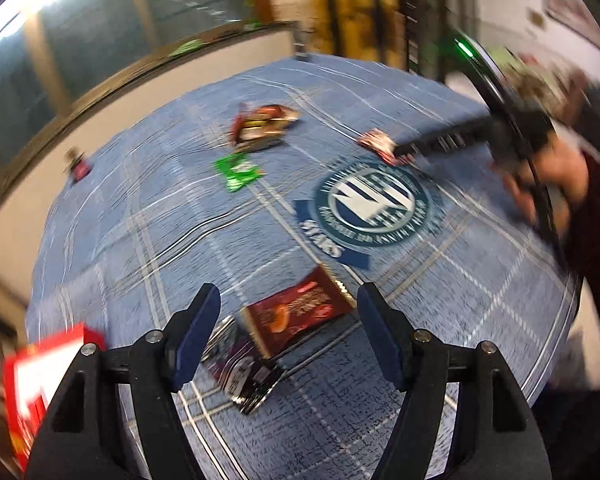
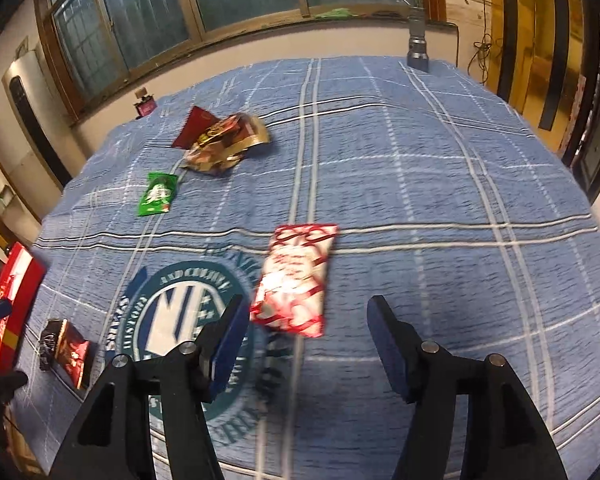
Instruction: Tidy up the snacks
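Your left gripper (image 1: 290,320) is hanging released above the dark red packet (image 1: 300,314) on the blue cloth (image 1: 480,300); your right gripper (image 2: 306,334) is standing unclenched, empty, behind the red-and-white packet (image 2: 296,278).

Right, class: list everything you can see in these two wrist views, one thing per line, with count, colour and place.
Blue checked cloth: one, blue with white lines and a round crest, covering the whole surface.
Red-and-white packet: one, on the cloth just ahead of the right claw.
Green packet: one, green, towards the far left.
Heap of packets: several, red, brown and gold, beyond the green one; exact count unclear.
Dark red packet: one, overlapping a dark packet, ahead of the left claw.
Red box: one, red, at the cloth's left edge.
Small dark red item: one, at the far left edge by the window; too small to identify.
Left claw: open, empty.
Right claw: open, empty.
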The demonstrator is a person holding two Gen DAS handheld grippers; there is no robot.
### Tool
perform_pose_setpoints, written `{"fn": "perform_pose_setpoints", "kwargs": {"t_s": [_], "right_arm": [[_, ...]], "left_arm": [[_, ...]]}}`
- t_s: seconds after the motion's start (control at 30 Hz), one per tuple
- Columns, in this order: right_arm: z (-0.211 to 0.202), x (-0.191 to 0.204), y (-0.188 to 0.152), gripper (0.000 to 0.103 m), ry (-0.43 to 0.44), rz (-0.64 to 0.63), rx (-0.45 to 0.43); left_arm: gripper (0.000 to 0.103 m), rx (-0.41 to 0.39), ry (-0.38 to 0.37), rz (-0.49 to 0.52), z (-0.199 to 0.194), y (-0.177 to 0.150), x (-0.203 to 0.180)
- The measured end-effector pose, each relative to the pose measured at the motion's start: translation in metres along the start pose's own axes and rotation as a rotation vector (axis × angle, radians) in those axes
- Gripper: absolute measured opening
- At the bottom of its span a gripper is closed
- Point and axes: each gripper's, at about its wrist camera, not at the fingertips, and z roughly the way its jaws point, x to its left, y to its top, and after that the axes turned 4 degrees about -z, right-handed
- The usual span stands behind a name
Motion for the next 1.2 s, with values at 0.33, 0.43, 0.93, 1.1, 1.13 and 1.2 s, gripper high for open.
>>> {"fn": "perform_pose_setpoints", "kwargs": {"t_s": [0.33, 0.43, 0.93, 1.1, 1.13, 1.2], "right_arm": [[0.031, 0.030, 0.017, 0.061, -0.147, -0.052, 0.087], [0.031, 0.029, 0.018, 0.048, -0.146, -0.041, 0.070], [0.031, 0.026, 0.018, 0.039, -0.125, -0.044, -0.012], [0.031, 0.023, 0.018, 0.039, -0.115, -0.029, -0.018], [0.031, 0.023, 0.018, 0.039, -0.115, -0.028, -0.019], [0.031, 0.024, 0.017, 0.039, -0.116, -0.027, -0.021]], "left_arm": [[0.070, 0.095, -0.068, 0.170, 0.026, 0.011, 0.006], [0.071, 0.136, -0.079, 0.216, 0.037, 0.011, 0.008], [0.070, 0.199, -0.220, 0.484, 0.052, 0.005, -0.018], [0.069, 0.222, -0.272, 0.455, 0.059, 0.010, -0.009], [0.067, 0.225, -0.289, 0.440, 0.061, 0.011, -0.008], [0.050, 0.226, -0.313, 0.420, 0.060, 0.012, -0.008]]}}
